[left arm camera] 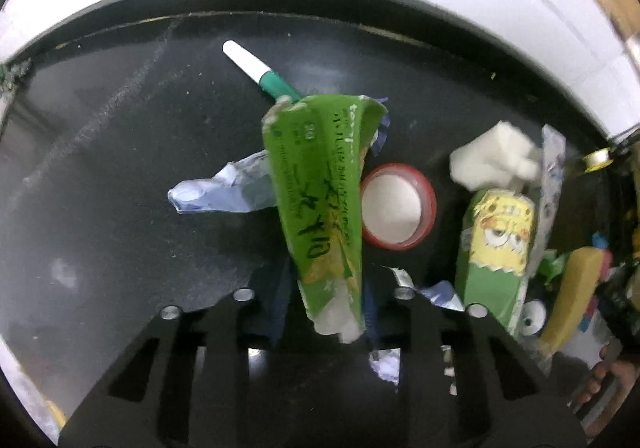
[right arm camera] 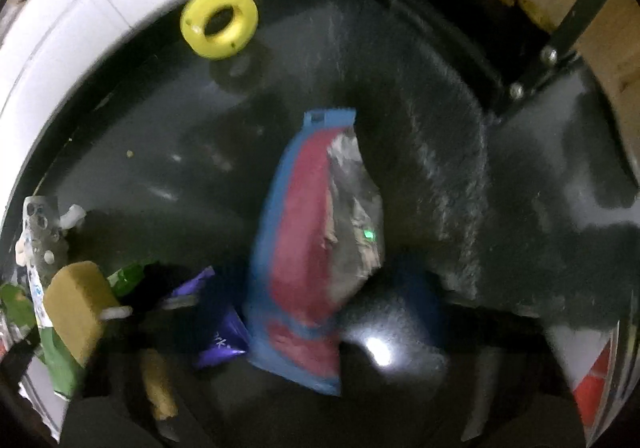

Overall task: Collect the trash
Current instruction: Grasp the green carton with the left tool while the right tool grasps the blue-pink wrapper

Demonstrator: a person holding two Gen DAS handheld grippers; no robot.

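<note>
Our left gripper (left arm camera: 336, 312) is clamped on a crumpled green plastic wrapper (left arm camera: 316, 199) above the dark desk (left arm camera: 120, 167), near a red-rimmed tape roll (left arm camera: 396, 207). Our right gripper (right arm camera: 320, 360) pinches a blue-and-red foil packet (right arm camera: 304, 248); a yellow ring (right arm camera: 218, 21) lies by the desk's far edge.

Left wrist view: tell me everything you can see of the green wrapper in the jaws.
The green wrapper is a crumpled, glossy plastic packet with small white print and black handwritten marks along it. It stands up from the left gripper, whose jaws pinch its whitish torn lower end. Its upper end is folded over, with a ragged edge. It hangs above the dark table, overlapping the view of a green-and-white pen, a pale blue wrapper and a red-rimmed roll of tape. Whether it touches these cannot be told.
</note>
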